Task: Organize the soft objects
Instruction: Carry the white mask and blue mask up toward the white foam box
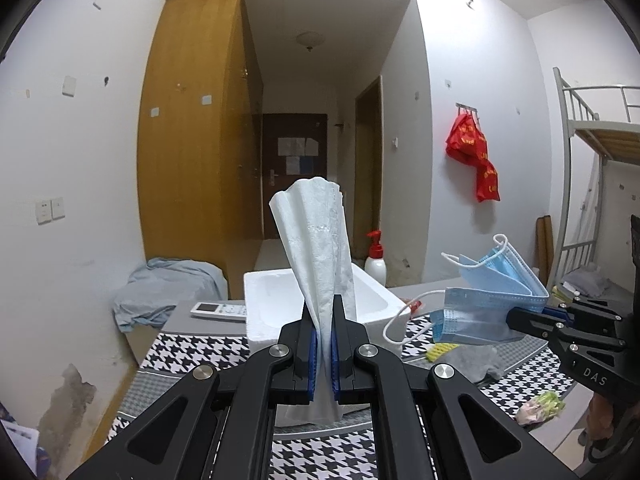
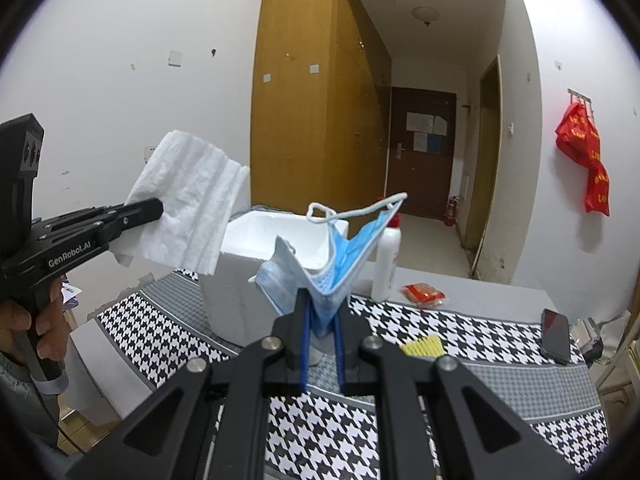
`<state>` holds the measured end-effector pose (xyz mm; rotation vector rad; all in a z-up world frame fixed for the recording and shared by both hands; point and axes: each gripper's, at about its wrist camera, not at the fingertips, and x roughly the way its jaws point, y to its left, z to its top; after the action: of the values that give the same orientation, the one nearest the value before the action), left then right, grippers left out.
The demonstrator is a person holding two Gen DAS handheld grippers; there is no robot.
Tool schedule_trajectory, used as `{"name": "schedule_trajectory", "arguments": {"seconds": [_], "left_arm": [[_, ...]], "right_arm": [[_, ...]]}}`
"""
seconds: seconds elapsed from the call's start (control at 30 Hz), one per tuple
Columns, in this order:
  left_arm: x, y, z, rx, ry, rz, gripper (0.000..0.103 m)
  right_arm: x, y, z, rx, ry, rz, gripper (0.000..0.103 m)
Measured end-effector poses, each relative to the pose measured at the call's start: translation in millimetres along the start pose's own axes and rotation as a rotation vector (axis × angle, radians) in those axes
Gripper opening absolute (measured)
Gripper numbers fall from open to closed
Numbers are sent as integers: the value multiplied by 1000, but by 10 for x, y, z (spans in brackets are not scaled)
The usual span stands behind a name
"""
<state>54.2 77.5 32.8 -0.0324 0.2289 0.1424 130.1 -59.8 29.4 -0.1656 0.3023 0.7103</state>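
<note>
My left gripper (image 1: 324,312) is shut on a white paper tissue (image 1: 316,248), which stands up between the blue pads above the table. From the right wrist view the same tissue (image 2: 188,208) hangs from the left gripper (image 2: 158,208) at the left. My right gripper (image 2: 321,304) is shut on a blue face mask (image 2: 320,268), its white ear loops sticking up. In the left wrist view that mask (image 1: 488,296) is held at the right by the right gripper (image 1: 516,318). A white foam box (image 1: 372,304) (image 2: 256,240) sits open just beyond both held items.
The houndstooth table cloth (image 2: 440,324) carries a grey cloth (image 1: 476,360), a yellow item (image 2: 424,346), a red packet (image 2: 424,293), a phone (image 2: 556,336) and a white pump bottle (image 2: 386,264). A remote (image 1: 220,311) lies left of the box. A bunk bed (image 1: 592,128) stands right.
</note>
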Motion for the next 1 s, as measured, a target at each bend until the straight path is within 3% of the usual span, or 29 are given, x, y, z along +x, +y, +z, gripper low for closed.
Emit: {"name": "schedule_trajectory", "arguments": {"seconds": [1.0], "left_arm": [[346, 293, 243, -13, -2, 49, 6]], "right_arm": [[518, 122, 433, -19, -8, 53, 13]]}}
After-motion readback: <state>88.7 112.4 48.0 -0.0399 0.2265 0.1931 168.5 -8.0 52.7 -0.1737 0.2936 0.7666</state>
